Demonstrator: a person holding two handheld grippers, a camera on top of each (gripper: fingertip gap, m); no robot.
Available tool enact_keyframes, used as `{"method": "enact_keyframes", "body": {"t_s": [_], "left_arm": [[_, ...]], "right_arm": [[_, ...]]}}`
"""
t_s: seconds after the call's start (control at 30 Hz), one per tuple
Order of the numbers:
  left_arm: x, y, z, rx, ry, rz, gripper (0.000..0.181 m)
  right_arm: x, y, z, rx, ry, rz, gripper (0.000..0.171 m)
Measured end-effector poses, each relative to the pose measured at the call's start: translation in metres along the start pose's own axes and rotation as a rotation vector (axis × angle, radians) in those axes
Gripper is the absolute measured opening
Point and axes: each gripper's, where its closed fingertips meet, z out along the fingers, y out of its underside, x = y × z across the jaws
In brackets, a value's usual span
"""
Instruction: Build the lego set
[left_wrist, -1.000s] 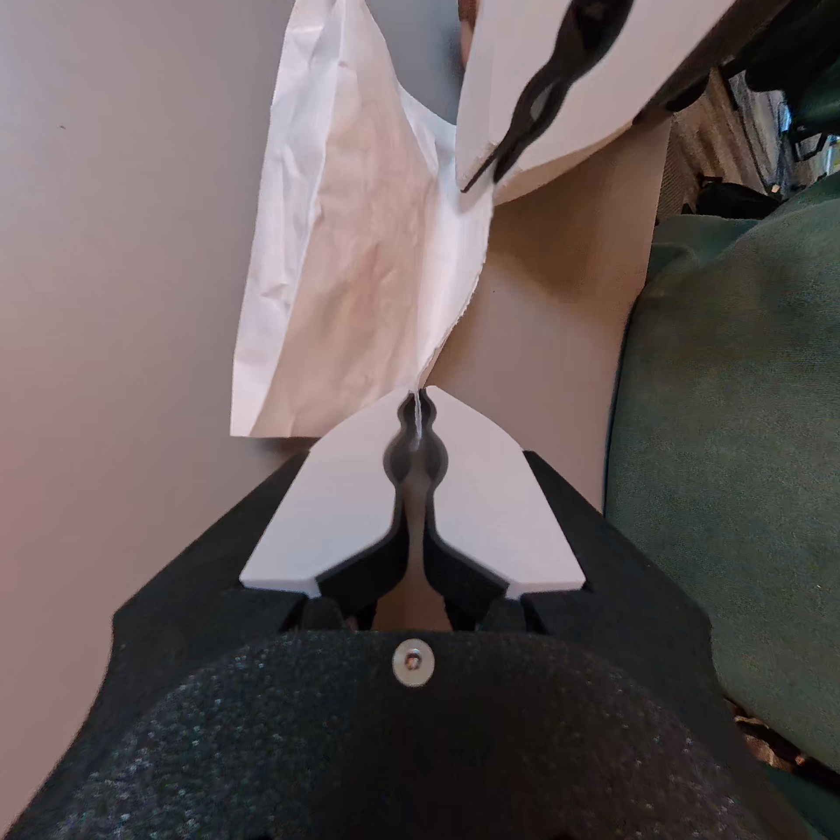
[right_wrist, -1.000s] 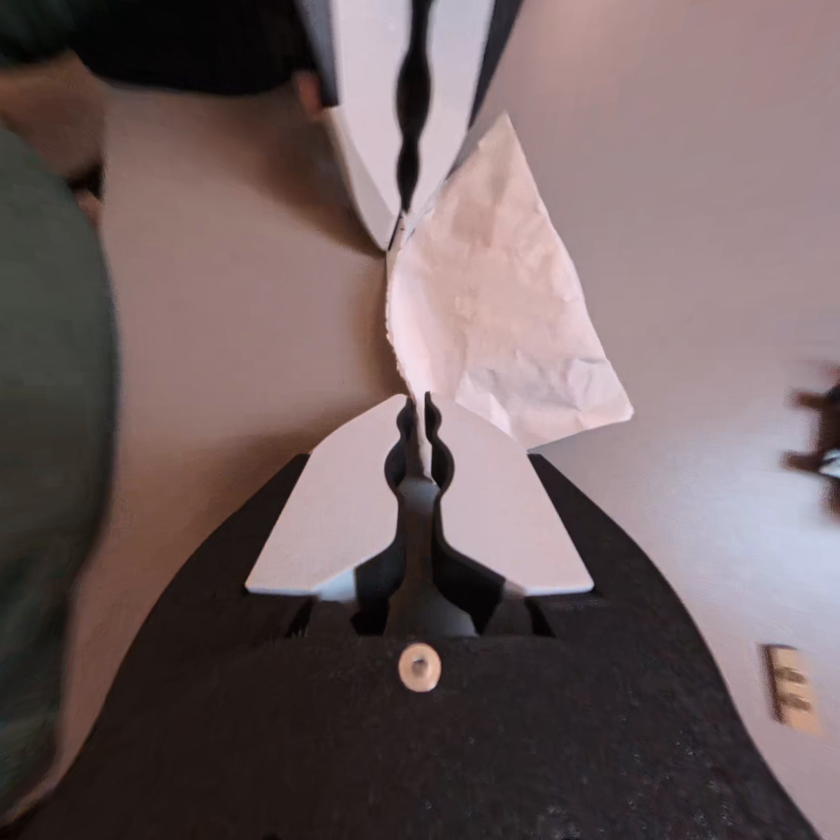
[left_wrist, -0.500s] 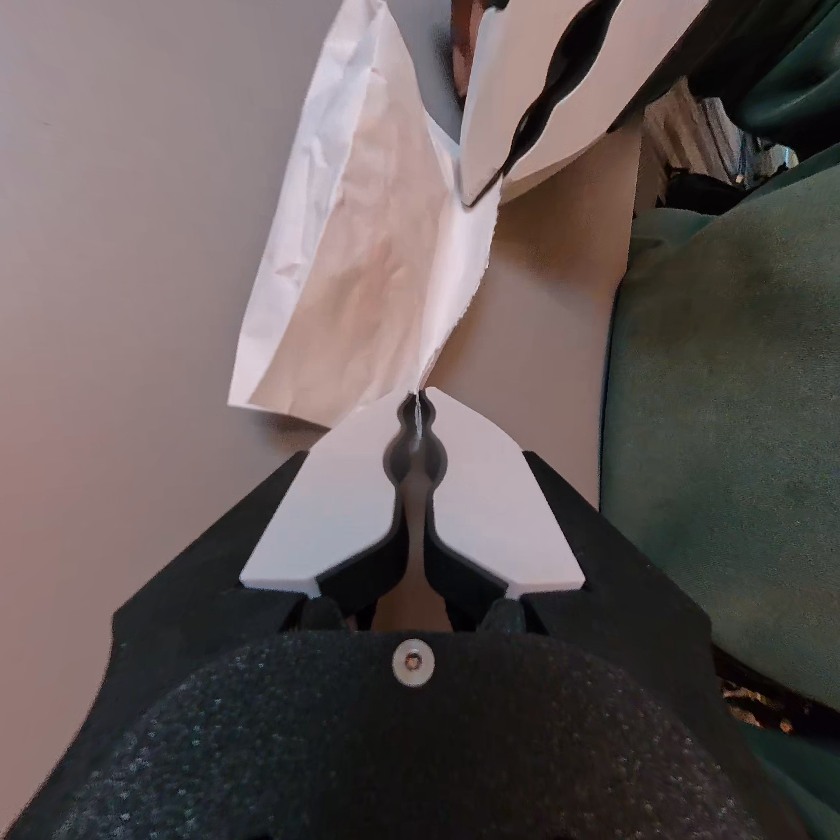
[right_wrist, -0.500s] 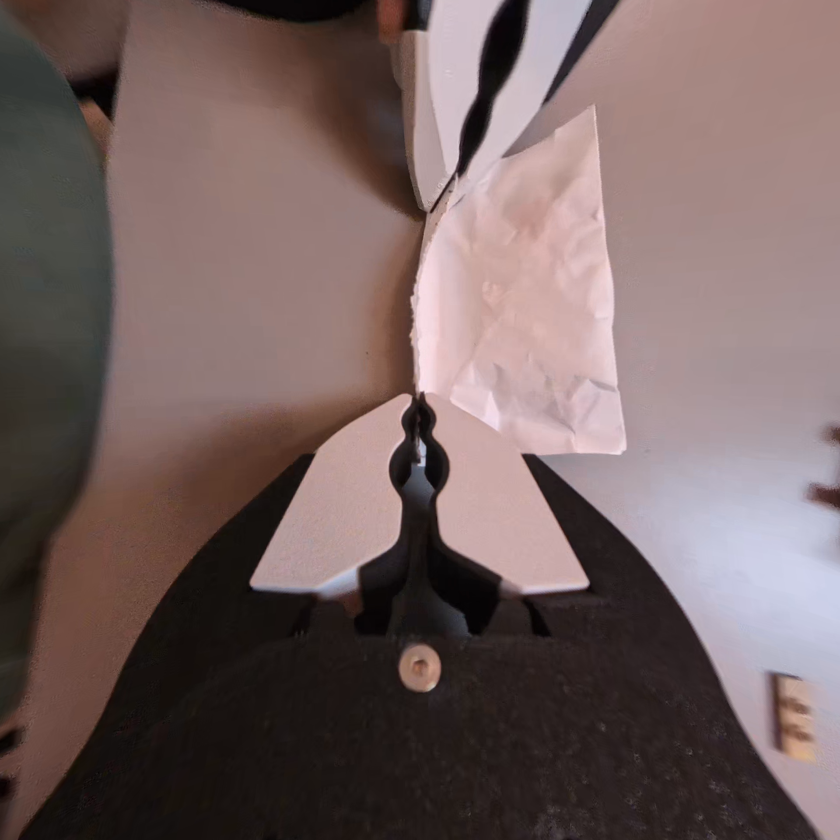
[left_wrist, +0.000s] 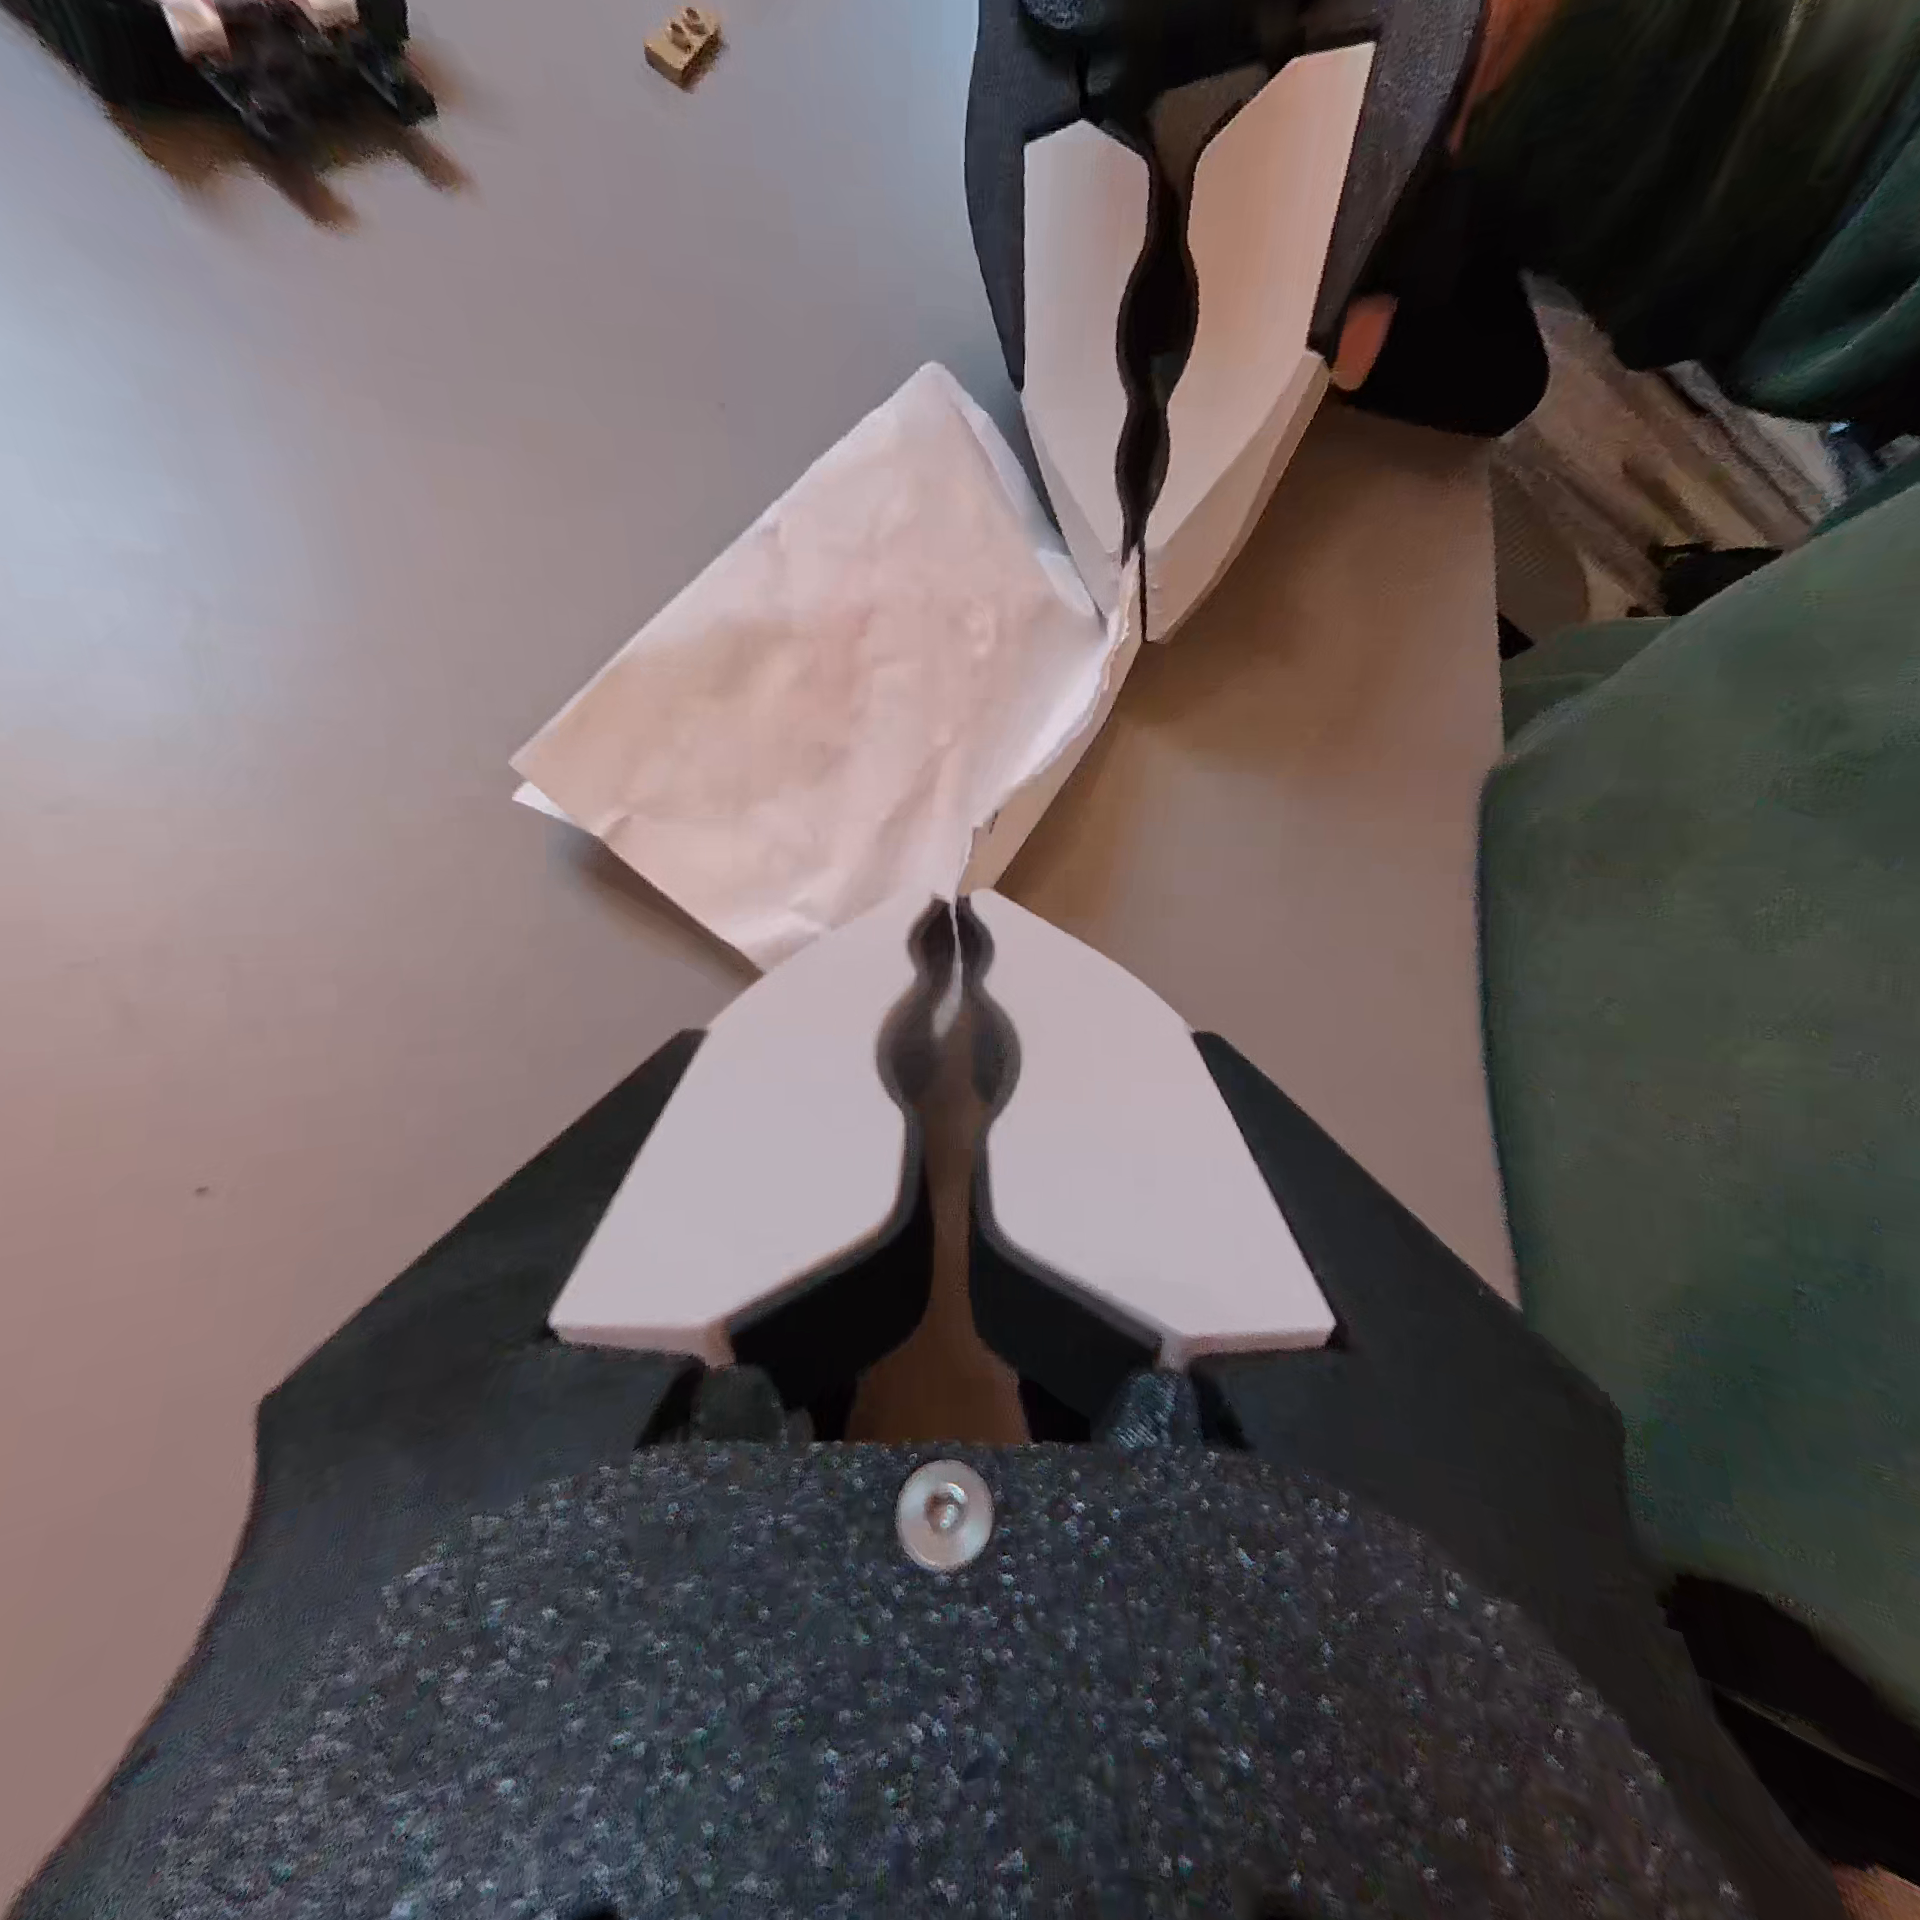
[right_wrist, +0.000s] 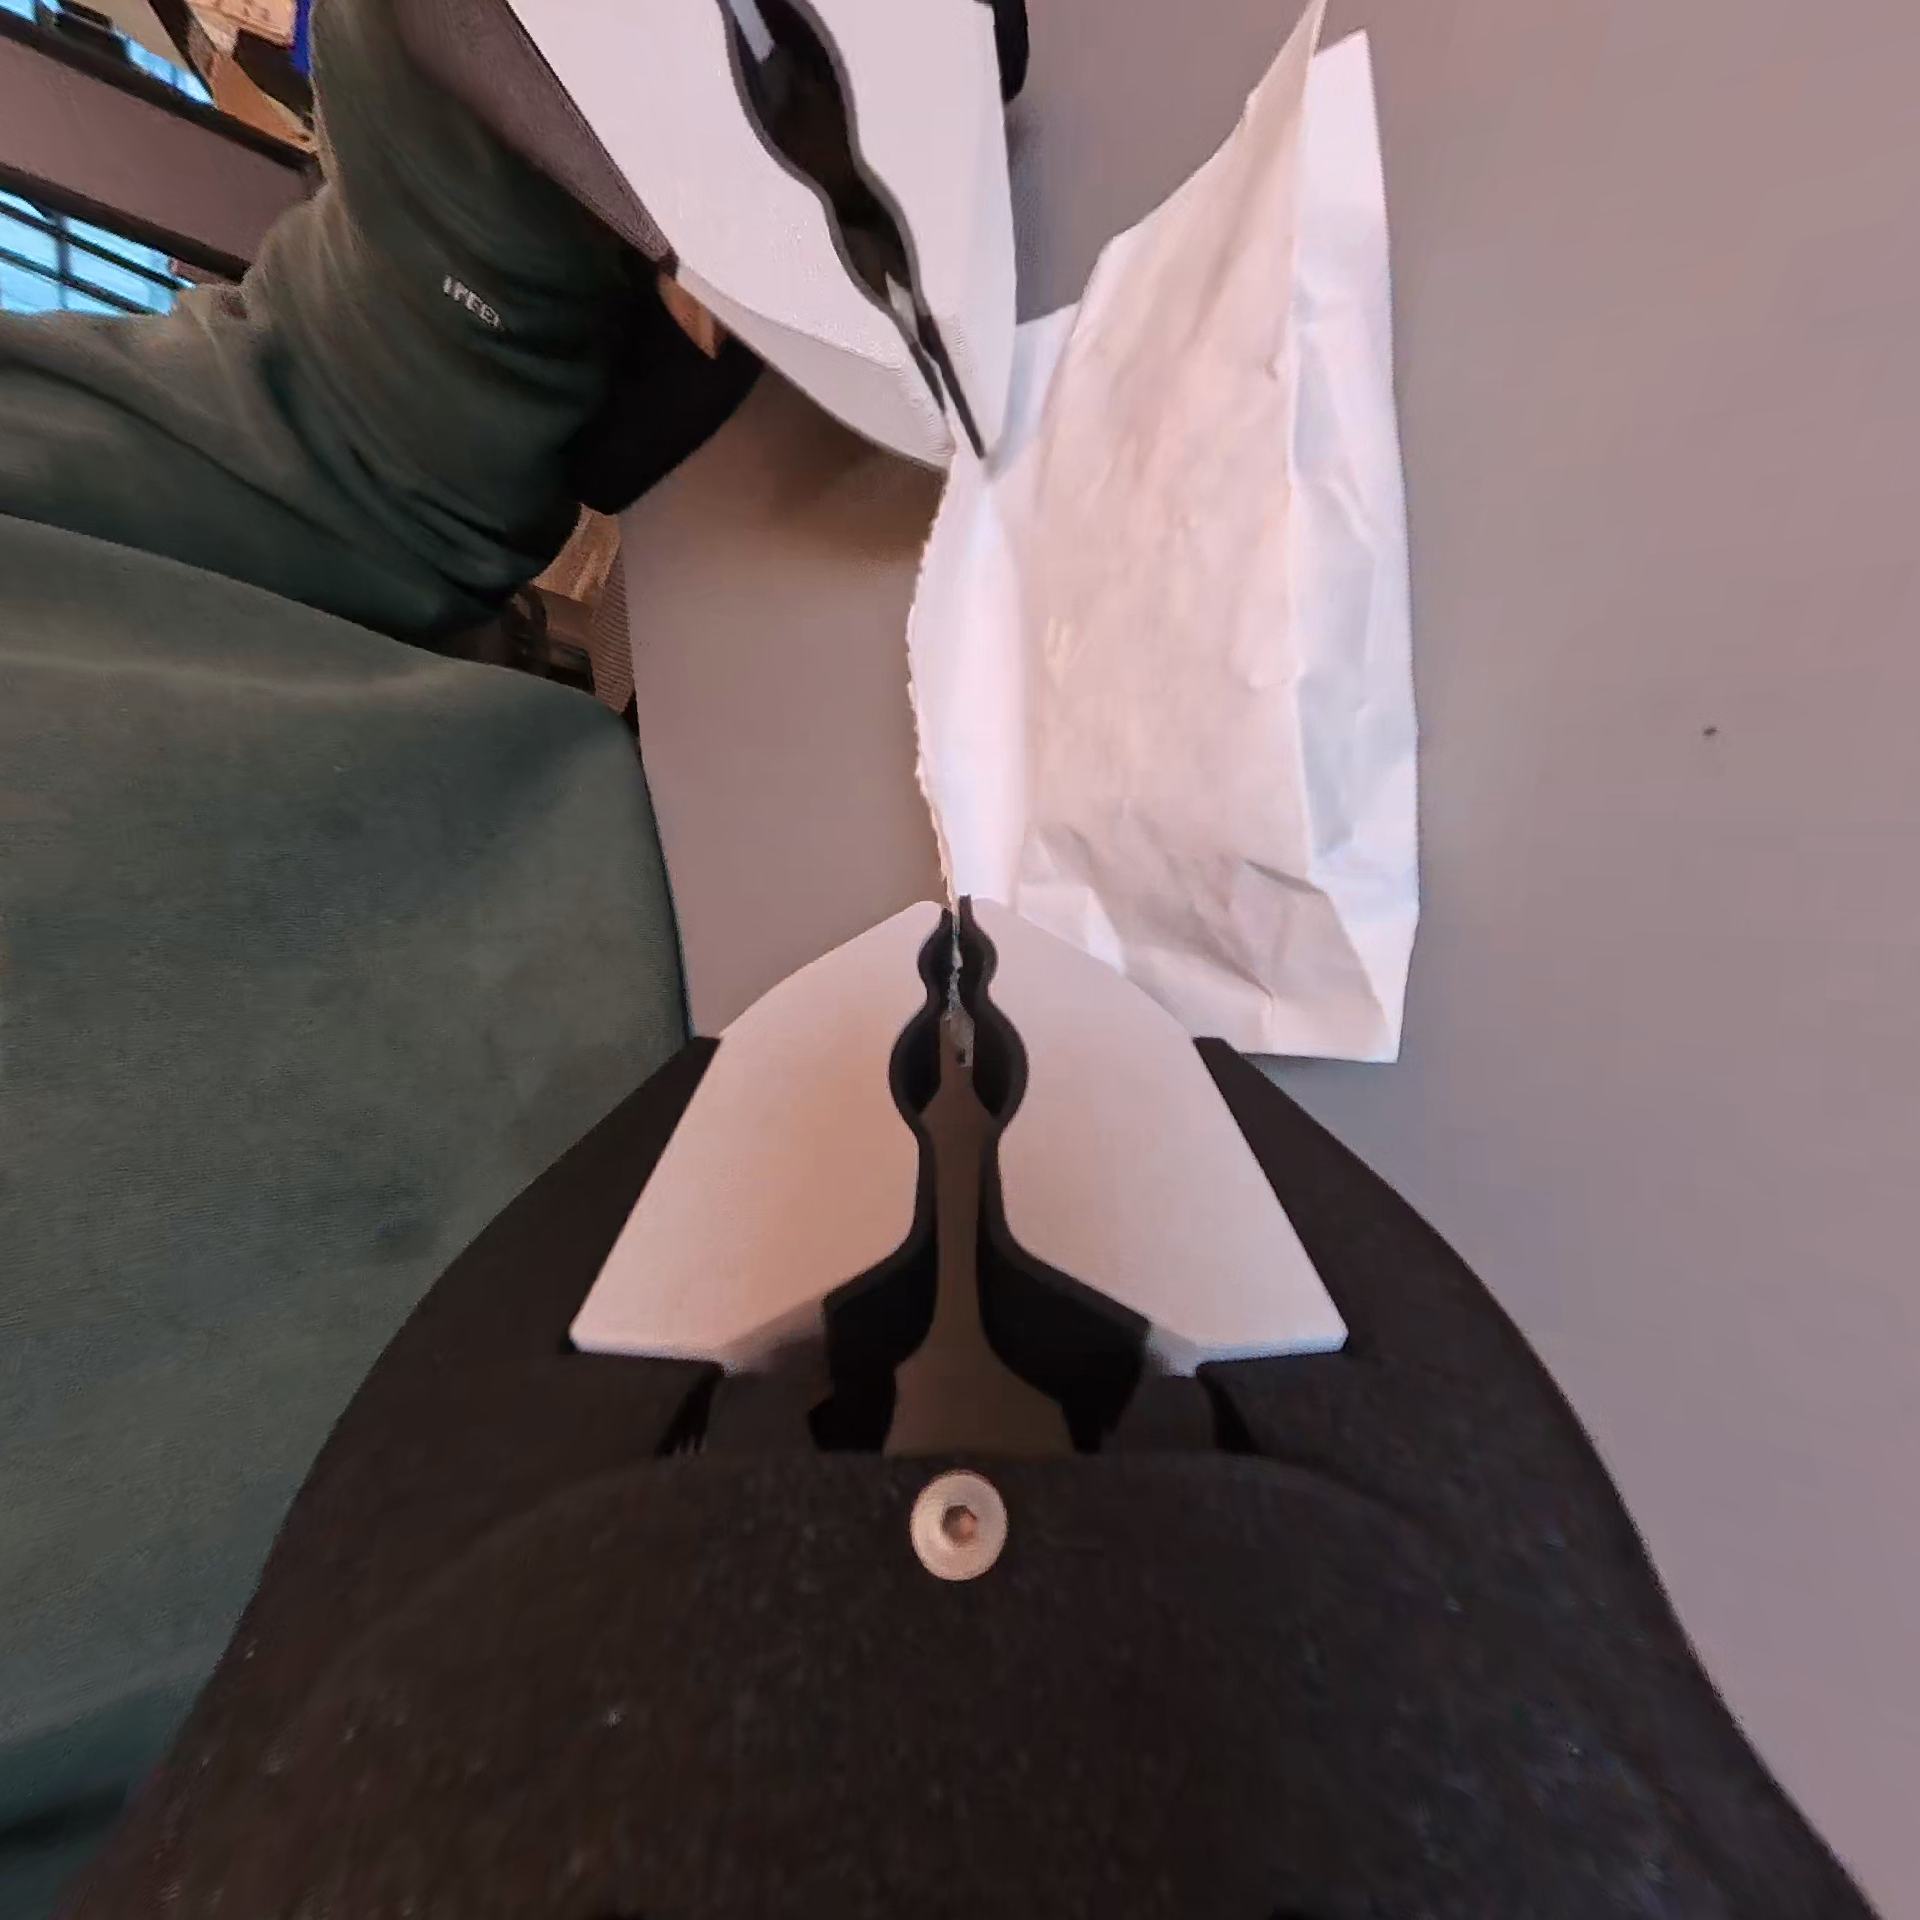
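A crumpled white paper bag (left_wrist: 831, 707) hangs over the grey table (left_wrist: 260, 727), held by its torn top edge between both grippers. My left gripper (left_wrist: 951, 914) is shut on one end of that edge. My right gripper (left_wrist: 1132, 582) faces it and is shut on the other end. In the right wrist view the bag (right_wrist: 1174, 623) hangs to the right, my right gripper (right_wrist: 956, 914) pinches its edge, and my left gripper (right_wrist: 961, 436) pinches it from above. What the bag holds is hidden.
A dark lego assembly (left_wrist: 260, 62) and a small tan brick (left_wrist: 681, 47) lie on the table at the far left. A person's green clothing (left_wrist: 1714, 1039) fills the right side, and the green sleeve (right_wrist: 395, 416) shows behind the left gripper. Across from one pair of fingers to the other is roughly 8 cm.
Both grippers have swung while staying shut on the bag's edge. The bag now hangs at a different angle, and the lego assembly and tan brick have come into the left view.
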Motion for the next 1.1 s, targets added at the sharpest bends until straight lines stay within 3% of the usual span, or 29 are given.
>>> {"method": "enact_keyframes", "body": {"t_s": [0.23, 0.57, 0.63, 0.67, 0.93, 1.1], "left_arm": [[0.003, 0.008, 0.008, -0.091, 0.057, -0.17, 0.001], [0.008, 0.015, 0.01, -0.191, 0.089, -0.149, 0.001], [0.01, 0.016, 0.011, -0.205, 0.107, -0.137, 0.001], [0.011, 0.016, 0.011, -0.209, 0.111, -0.134, 0.001], [0.01, 0.009, 0.006, -0.084, 0.121, -0.076, 0.001], [0.012, 0.005, 0.006, -0.058, 0.095, 0.001, 0.011]], "right_arm": [[-0.001, 0.004, -0.001, -0.011, 0.009, 0.011, 0.0], [0.009, -0.01, -0.006, 0.086, 0.361, -0.587, 0.013], [0.007, -0.011, -0.004, 0.078, 0.387, -0.652, 0.008], [0.005, -0.009, -0.002, 0.064, 0.378, -0.653, 0.0], [0.002, -0.005, 0.001, 0.095, 0.136, -0.231, 0.0], [-0.002, -0.009, -0.001, 0.125, 0.035, -0.059, 0.0]]}}
